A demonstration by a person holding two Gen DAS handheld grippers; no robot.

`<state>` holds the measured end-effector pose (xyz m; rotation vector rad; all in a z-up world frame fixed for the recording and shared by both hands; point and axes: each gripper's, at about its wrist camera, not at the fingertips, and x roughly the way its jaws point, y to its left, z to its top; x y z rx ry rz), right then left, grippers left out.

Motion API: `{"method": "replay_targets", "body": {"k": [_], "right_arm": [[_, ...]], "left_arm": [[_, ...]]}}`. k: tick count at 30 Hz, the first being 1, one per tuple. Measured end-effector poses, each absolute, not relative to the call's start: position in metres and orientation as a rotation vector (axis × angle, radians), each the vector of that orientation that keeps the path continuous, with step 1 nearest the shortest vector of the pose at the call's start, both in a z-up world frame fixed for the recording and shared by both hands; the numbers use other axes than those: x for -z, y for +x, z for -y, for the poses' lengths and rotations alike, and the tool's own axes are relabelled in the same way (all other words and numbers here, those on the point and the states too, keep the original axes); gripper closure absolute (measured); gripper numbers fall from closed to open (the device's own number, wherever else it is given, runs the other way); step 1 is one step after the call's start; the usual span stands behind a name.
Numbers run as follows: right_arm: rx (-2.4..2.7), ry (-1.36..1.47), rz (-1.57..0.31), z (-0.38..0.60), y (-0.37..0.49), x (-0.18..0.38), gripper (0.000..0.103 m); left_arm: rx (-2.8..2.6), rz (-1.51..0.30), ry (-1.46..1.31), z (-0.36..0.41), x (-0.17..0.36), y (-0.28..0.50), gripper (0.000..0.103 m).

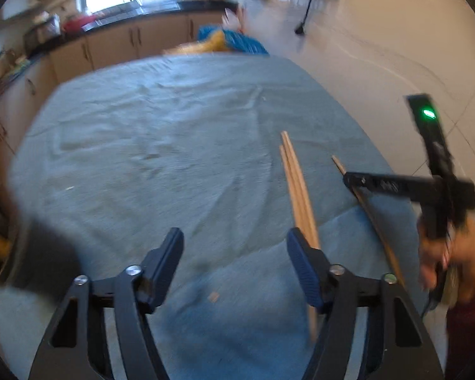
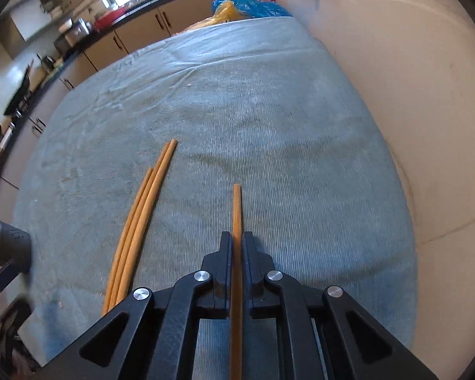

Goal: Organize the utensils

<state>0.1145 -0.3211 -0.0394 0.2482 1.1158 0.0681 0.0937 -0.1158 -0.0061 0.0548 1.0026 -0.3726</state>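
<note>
Left wrist view: left hand-held gripper (image 1: 236, 253) has its jaws wide apart and empty, low over the blue-grey towel (image 1: 148, 133) covering the table. A bundle of wooden chopsticks (image 1: 297, 186) lies just beside its right finger, apparently three, though blur leaves the count unsure. Risk: that finger could nudge the bundle and scatter it. The frame is smeared, so closing now would likely miss. Further right, the right hand-held gripper (image 1: 348, 177) sits over a single chopstick (image 1: 340, 166). Right wrist view: right hand-held gripper (image 2: 236, 240) is clamped on the single chopstick (image 2: 236, 209), which runs lengthwise between the jaws, tip projecting forward, apart from the bundle (image 2: 142, 209) to its left. Risk: a thin, smooth stick gripped along its axis may slide out or pivot when lifted, or snag its tip on the towel (image 2: 269, 110).
</note>
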Motion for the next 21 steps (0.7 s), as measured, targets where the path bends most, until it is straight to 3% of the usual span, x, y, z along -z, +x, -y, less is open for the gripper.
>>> {"method": "replay_targets", "body": {"k": [5, 21], "right_arm": [[-0.111, 0.315, -1.094, 0.334, 0.105, 0.040, 0.096], [-0.172, 0.369, -1.079, 0.344, 0.104, 0.043, 0.096]], "left_arm": [[0.435, -1.148, -0.008, 0.144, 0.025, 0.146, 0.056], [0.363, -1.231, 0.024, 0.184, 0.055, 0.203, 0.057]]}}
